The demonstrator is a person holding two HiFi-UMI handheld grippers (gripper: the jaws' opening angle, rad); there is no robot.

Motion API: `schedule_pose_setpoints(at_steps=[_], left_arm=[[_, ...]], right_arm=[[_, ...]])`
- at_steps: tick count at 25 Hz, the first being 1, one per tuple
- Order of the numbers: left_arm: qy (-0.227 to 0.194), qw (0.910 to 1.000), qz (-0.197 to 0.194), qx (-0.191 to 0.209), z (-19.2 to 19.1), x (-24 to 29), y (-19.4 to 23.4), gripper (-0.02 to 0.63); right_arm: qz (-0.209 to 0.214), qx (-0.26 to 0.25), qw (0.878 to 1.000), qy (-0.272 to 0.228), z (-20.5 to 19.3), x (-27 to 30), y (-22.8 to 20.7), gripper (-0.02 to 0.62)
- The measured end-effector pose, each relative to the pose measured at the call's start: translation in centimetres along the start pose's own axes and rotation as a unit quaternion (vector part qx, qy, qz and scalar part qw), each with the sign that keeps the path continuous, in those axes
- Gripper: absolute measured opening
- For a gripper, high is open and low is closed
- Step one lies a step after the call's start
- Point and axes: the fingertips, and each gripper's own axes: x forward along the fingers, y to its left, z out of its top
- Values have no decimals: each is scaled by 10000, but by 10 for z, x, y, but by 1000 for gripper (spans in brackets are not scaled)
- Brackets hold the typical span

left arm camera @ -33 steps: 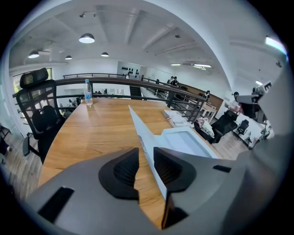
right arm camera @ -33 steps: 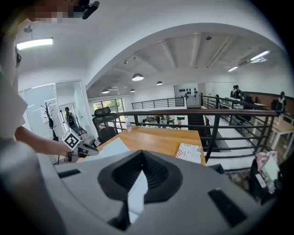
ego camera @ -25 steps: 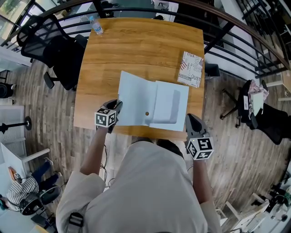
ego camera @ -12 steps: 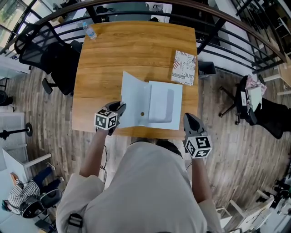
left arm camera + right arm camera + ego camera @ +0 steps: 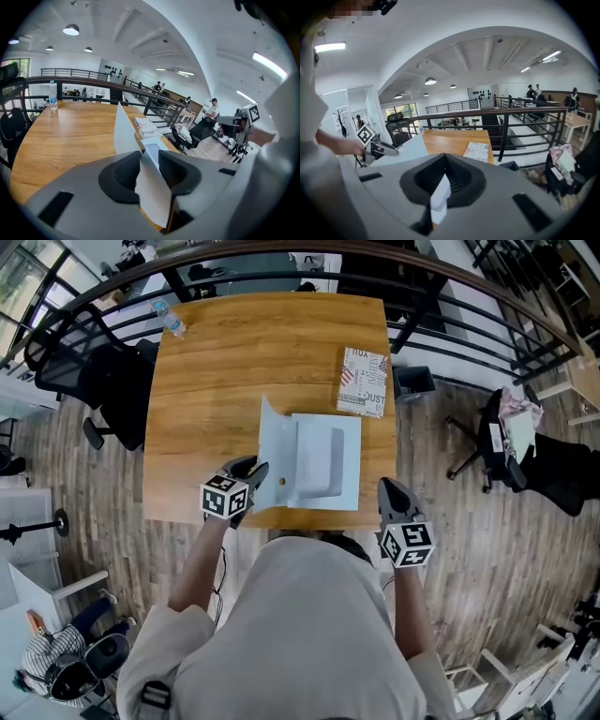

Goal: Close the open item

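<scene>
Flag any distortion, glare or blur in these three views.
Head view: fisheye bows the railing; sharp, evenly lit. Left gripper view: black round vignette, ceiling lamp clipped white. Right gripper view: same vignette, strip light blown out.

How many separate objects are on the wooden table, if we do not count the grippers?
3. The open white folder lies at the near edge, the printed booklet lies beyond it to the right, and the water bottle stands at the far left corner. None seems hidden.

Booklet [image 5: 363, 382] behind folder [image 5: 314, 463] on table [image 5: 216, 362]
</scene>
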Motion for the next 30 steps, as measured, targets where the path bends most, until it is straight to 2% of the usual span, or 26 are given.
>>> schedule_pose_setpoints(at_steps=[19, 30], left_arm=[[107, 9981, -465, 379, 12, 71, -90, 195], [473, 9933, -854, 616, 3, 120, -130, 222]], right_arm=[[-247, 155, 9996, 31, -12, -20, -53, 2], [-311, 194, 9992, 152, -17, -23, -76, 3]])
